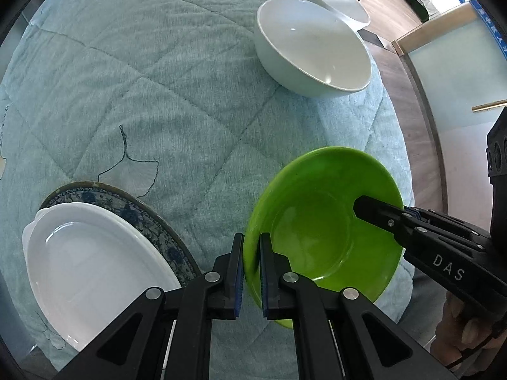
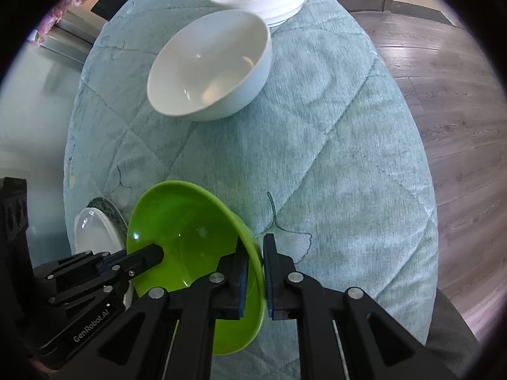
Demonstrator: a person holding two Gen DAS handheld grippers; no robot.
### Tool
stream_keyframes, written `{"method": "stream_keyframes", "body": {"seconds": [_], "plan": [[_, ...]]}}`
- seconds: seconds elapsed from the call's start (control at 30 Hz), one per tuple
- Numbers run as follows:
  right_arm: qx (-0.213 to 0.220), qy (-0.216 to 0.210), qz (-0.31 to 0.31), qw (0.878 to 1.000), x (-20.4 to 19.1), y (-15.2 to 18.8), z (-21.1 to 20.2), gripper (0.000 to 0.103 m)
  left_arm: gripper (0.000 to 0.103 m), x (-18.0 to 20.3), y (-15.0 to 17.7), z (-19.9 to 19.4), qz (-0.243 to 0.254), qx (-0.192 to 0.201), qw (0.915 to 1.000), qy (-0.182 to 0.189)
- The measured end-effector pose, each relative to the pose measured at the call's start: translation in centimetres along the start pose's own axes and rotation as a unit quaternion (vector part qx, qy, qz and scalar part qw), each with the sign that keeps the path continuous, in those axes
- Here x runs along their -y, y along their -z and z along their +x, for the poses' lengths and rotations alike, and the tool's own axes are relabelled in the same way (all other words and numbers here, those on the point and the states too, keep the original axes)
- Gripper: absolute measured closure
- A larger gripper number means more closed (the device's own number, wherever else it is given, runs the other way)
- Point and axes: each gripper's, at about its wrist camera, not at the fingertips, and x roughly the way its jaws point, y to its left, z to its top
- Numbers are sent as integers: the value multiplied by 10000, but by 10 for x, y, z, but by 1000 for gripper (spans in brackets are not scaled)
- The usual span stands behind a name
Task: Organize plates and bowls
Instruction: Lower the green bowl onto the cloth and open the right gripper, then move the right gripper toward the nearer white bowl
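Both the left gripper [image 1: 252, 272] and right gripper [image 2: 255, 274] are pinching the green plate's [image 1: 320, 234] rim; white plate [image 1: 92, 272] lying beside, white bowl [image 1: 312, 47] sitting well beyond.

White capitals reading "DAS" are showing on the black arm of the right tongs [image 1: 377, 212], at about four o'clock in the left wrist view, running along the arm toward the picture's edge. In the right wrist view, pale lettering reading "GenRobot.AI" is running along the black arm of the left tongs [image 2: 155, 255], at about eight o'clock near the lower left border. Blue markings are showing on a pale panel at about one o'clock in the left wrist view, too small and warped to read. Nothing else is carrying legible writing.
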Motion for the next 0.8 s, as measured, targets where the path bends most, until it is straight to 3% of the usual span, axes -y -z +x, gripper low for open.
{"method": "stream_keyframes", "body": {"seconds": [0.13,0.2,0.27,0.33,0.37,0.43,0.5,0.6,0.7,0.77,0.8], "plan": [[120,-107,34,9999,-2,1,-7,90,95,1,1,-3,-83,-20,10000,-21],[326,-65,-89,9994,-4,5,-23,78,90,1,6,-20,-54,130,9999,5],[610,161,-253,9977,-4,13,-48,39,78,-2,14,-50,-136,439,9989,-44],[854,289,-303,9955,-1,20,-70,27,52,-4,25,-83,-102,892,9958,-157],[979,297,-277,9944,1,27,-85,24,45,-5,32,-102,-76,1178,9927,-265],[1070,269,-191,9937,5,37,-103,21,14,-8,51,-141,-66,1810,9814,-641],[1256,301,-198,9914,2,54,-125,21,7,-11,77,-176,-65,2417,9668,-830],[1435,316,-306,9887,-14,69,-140,20,3,-19,110,-210,-92,2843,9536,-989],[1547,290,-452,9865,-30,83,-153,20,7,-24,142,-234,-6,3079,9470,-912],[1581,281,-549,9855,-42,92,-160,24,47,-22,161,-244,228,3166,9457,-704],[1613,300,-592,9847,-46,96,-163,31,91,-22,166,-248,333,3120,9468,-709]]}}
